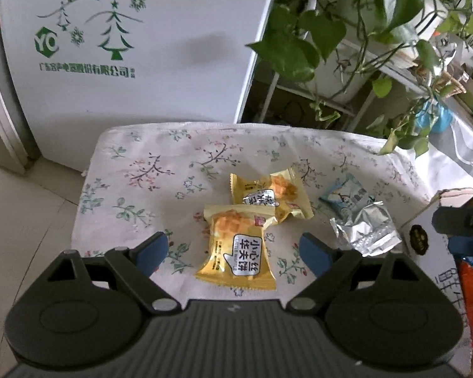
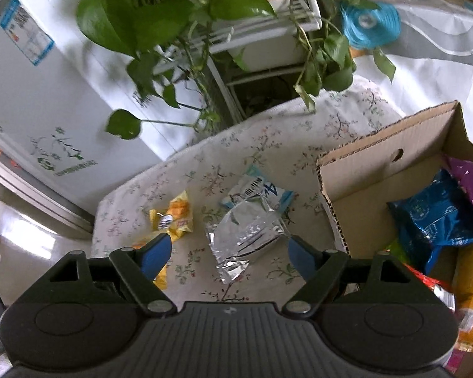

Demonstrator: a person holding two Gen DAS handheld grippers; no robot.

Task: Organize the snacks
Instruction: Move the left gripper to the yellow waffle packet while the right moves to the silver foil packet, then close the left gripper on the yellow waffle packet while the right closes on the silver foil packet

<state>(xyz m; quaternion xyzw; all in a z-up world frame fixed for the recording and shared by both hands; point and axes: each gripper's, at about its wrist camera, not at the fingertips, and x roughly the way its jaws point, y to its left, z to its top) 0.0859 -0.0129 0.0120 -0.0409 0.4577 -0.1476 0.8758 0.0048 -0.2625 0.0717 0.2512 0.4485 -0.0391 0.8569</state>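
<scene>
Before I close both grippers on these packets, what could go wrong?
1. The nearer yellow waffle packet overlaps the farther yellow packet, so the open left gripper may drag both.
2. The crumpled silver foil packet lies on the blue-and-white packet; the open right gripper may slip on the foil or shift the lower packet.
3. The open cardboard box stands close on the right, so its wall could catch the gripper.

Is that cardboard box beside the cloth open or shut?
Open: the cardboard box has its flap raised, and a blue snack bag shows inside.
</scene>
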